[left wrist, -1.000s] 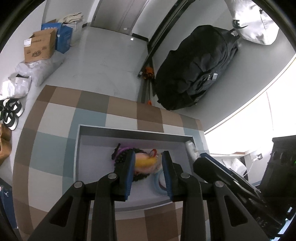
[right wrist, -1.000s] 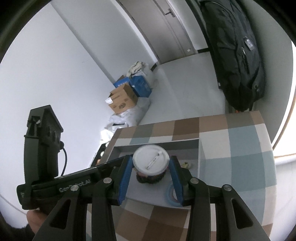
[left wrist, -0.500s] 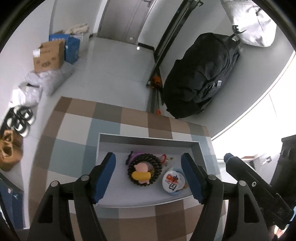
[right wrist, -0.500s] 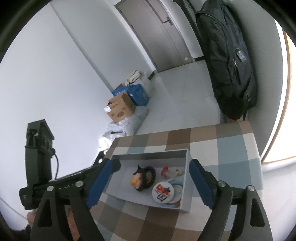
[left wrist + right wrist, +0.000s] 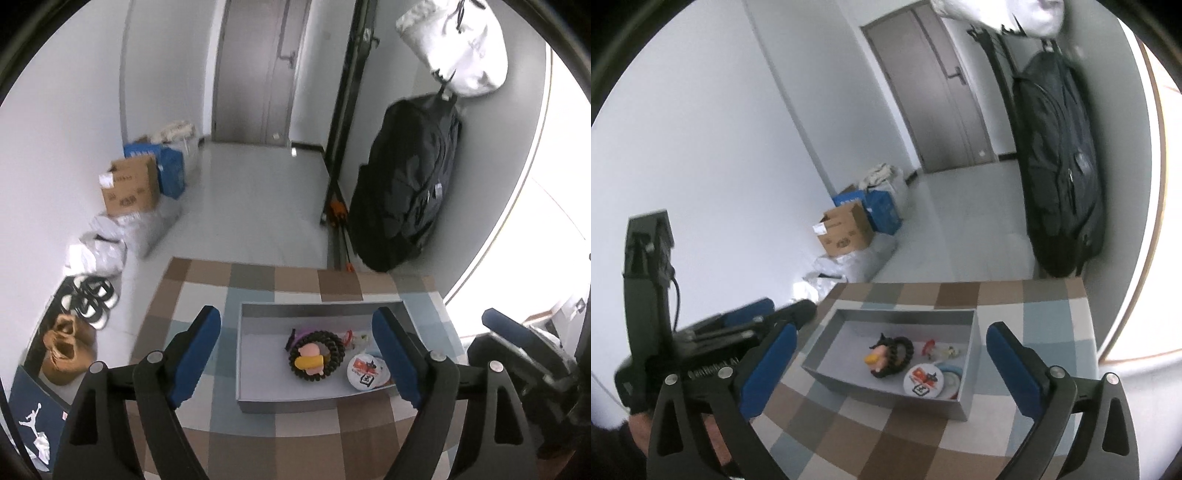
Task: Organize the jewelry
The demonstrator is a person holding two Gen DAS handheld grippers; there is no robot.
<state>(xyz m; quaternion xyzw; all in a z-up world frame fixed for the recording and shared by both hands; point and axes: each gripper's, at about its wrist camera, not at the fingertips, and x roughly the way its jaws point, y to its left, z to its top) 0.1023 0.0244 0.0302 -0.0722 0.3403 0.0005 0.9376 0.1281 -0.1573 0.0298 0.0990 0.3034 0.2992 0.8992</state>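
Note:
A grey open box (image 5: 258, 400) (image 5: 956, 406) sits on the checkered table. In it lie a black bead bracelet (image 5: 334, 350) (image 5: 901, 350) with a pink and yellow charm (image 5: 310, 360) (image 5: 875, 356), a round white badge with red print (image 5: 365, 371) (image 5: 921, 382), a light blue bangle (image 5: 951, 373) and small red and white pieces (image 5: 351, 338) (image 5: 940, 349). My left gripper (image 5: 299, 354) is open and empty, above and in front of the box. My right gripper (image 5: 886, 365) is open and empty, also held back above the box.
The checkered table (image 5: 258, 288) (image 5: 1045, 321) ends close behind the box. On the floor beyond are cardboard and blue boxes (image 5: 131, 188) (image 5: 846, 229), white bags, shoes (image 5: 90, 299) and a black bag (image 5: 406, 195) (image 5: 1060, 177) against the wall.
Both grippers opened and pulled up and back from the box. The right gripper let go of the round white badge, which now lies in the box. The left let go of the charm.

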